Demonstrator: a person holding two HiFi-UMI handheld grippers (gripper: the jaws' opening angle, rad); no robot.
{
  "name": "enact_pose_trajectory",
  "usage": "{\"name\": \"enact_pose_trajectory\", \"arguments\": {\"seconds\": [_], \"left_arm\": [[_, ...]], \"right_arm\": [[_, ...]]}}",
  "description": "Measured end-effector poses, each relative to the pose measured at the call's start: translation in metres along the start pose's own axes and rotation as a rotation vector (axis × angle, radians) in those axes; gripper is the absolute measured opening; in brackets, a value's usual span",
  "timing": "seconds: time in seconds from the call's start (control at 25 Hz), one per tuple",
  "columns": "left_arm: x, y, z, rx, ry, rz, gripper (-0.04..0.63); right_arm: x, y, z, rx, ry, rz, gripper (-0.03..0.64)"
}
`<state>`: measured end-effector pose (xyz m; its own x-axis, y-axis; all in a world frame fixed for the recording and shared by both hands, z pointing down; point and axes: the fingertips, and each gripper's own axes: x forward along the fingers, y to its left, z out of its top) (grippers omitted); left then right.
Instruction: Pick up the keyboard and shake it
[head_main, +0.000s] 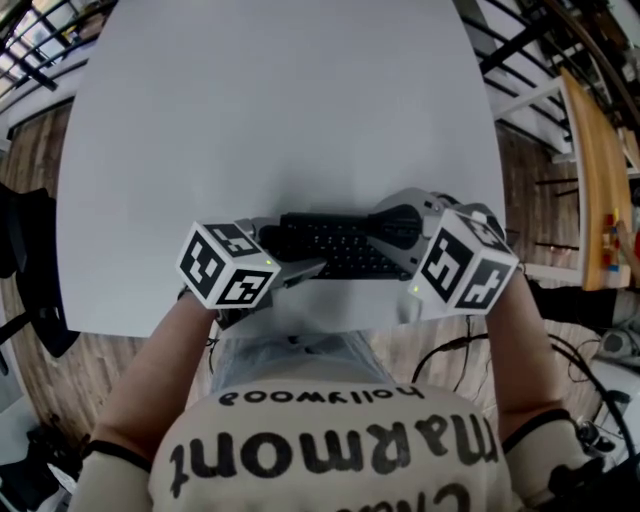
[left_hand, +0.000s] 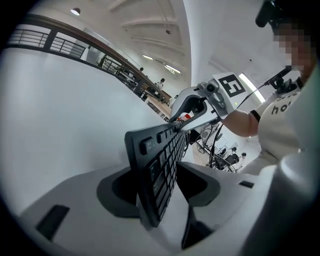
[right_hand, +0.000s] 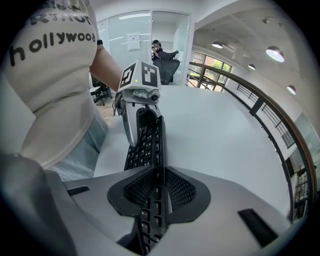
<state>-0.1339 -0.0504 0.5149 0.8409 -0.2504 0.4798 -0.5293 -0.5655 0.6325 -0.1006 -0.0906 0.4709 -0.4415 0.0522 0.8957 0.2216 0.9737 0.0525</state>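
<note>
We see the white table (head_main: 270, 120) filling most of the head view. The black keyboard (head_main: 335, 245) is at its six o'clock edge. Our right gripper (right_hand: 159, 192) clamps the keyboard's three o'clock end. Our left gripper (left_hand: 162, 187) straddles the nine o'clock end, jaws slack.

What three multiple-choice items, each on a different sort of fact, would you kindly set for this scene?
1. Where over the table is the keyboard? A) the far edge B) the near edge C) the middle
2. What colour is the keyboard? A) white B) red C) black
3. How is the right gripper? A) open and empty B) shut on the keyboard C) shut on a cup
Answers: B, the head view shows it close to the person; C, its keys and frame are black; B, its pads press both faces of the keyboard's end.
</note>
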Motion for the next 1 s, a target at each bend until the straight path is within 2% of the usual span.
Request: {"name": "enact_pose_trajectory", "arguments": {"seconds": [0.24,0.52,0.72,1.0], "left_arm": [[0.009,-0.005,0.002,0.017,0.015,-0.022,0.207],[0.013,-0.008,0.006,0.023,-0.004,-0.043,0.207],[0.01,-0.013,0.012,0.024,-0.036,-0.056,0.161],[0.012,-0.025,0.015,0.003,-0.033,-0.074,0.131]], "right_arm": [[-0.003,-0.002,0.002,0.012,-0.001,-0.01,0.095],[-0.005,0.0,0.006,0.022,0.0,-0.029,0.095],[-0.009,-0.001,0.008,0.04,-0.005,-0.042,0.095],[-0.019,0.002,0.003,0.075,-0.007,-0.076,0.095]]}}
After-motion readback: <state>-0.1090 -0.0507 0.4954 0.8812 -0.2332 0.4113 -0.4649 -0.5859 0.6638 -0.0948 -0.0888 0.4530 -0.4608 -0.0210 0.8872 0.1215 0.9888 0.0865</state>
